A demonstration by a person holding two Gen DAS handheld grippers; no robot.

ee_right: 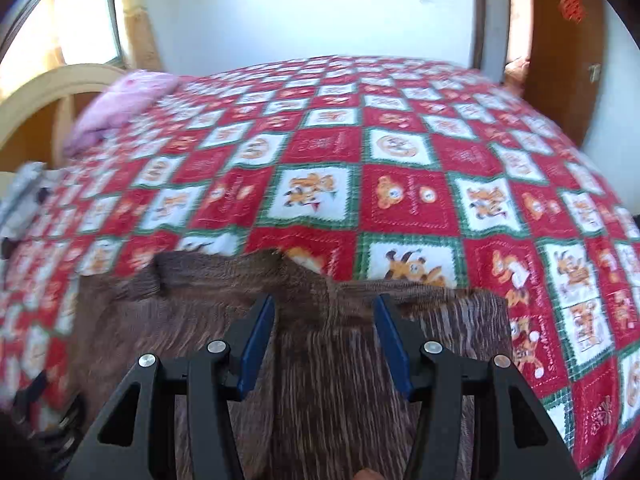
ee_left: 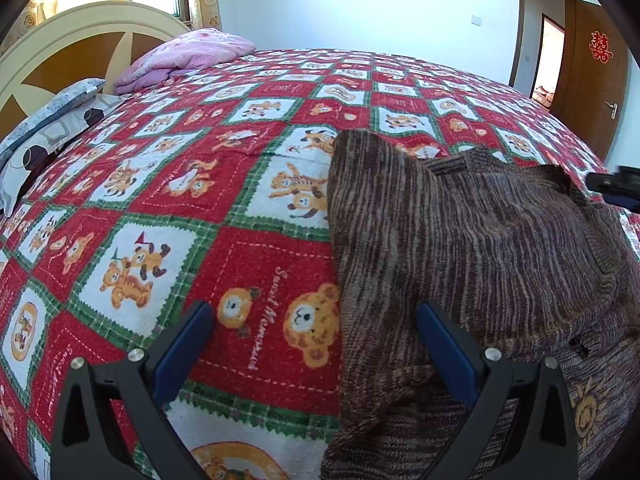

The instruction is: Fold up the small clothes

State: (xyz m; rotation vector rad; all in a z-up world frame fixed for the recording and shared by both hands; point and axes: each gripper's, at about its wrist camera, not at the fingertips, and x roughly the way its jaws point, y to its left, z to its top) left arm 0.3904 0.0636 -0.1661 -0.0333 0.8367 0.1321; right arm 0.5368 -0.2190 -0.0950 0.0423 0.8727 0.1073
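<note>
Brown ribbed knit garment [ee_left: 460, 248], soft printed cloth bedspread [ee_left: 224, 184], matt black plastic left claw [ee_left: 316, 328], glossy wooden door [ee_left: 592, 80]

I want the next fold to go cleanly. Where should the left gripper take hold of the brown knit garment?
Probably the brown knit garment at its near left edge, which lies straight on the bedspread. The left gripper already straddles that edge with jaws open, so come in low from the left and pinch it.
</note>
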